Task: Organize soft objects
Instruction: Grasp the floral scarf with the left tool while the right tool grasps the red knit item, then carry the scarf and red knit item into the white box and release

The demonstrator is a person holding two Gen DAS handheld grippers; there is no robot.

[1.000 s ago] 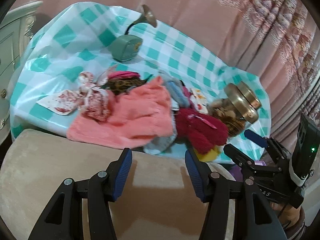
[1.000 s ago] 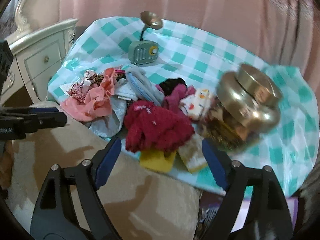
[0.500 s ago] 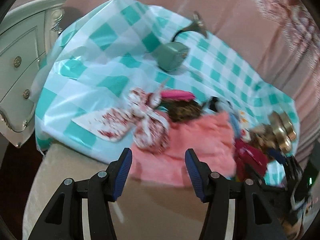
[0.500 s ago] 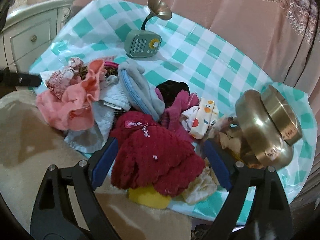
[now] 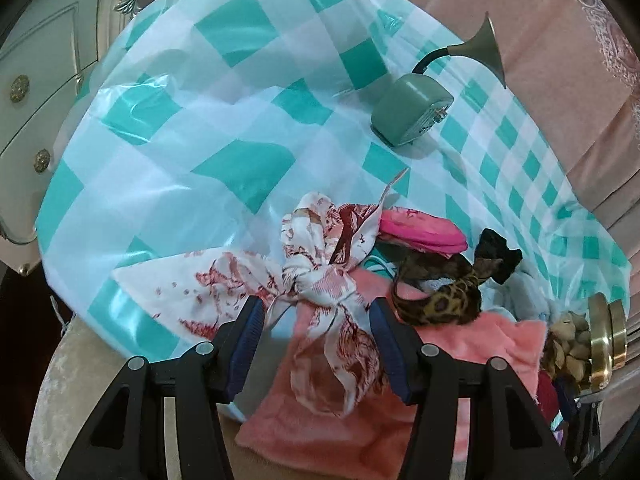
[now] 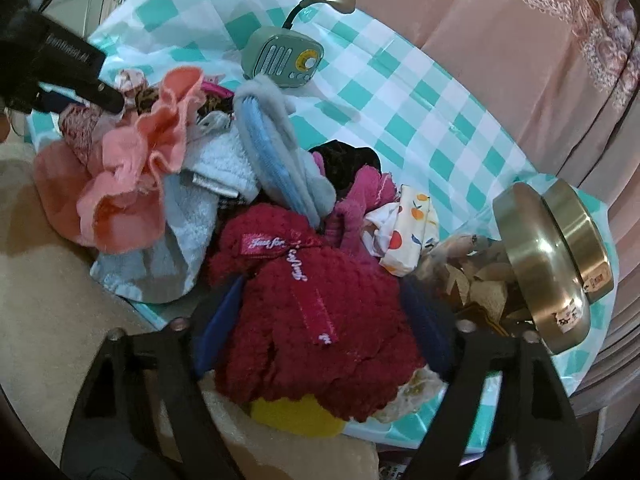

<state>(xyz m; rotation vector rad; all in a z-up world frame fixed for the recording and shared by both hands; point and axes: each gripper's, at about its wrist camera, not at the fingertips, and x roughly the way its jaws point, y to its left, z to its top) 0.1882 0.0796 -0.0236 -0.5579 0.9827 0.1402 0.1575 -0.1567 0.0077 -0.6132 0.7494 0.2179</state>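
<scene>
We hold our left gripper [image 5: 316, 336] with fingers parted around the knotted white-and-red printed scarf [image 5: 320, 280], pads not pressing, on the pink fleece cloth [image 5: 452, 344]. Our right gripper [image 6: 320, 320] is closing around the dark red knitted garment [image 6: 312, 320] on the teal-checked tablecloth [image 6: 420, 100].

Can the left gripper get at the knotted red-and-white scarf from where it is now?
Probably yes: the scarf lies on top of the pink towel, uncovered, right between the left gripper's open jaws.
</scene>
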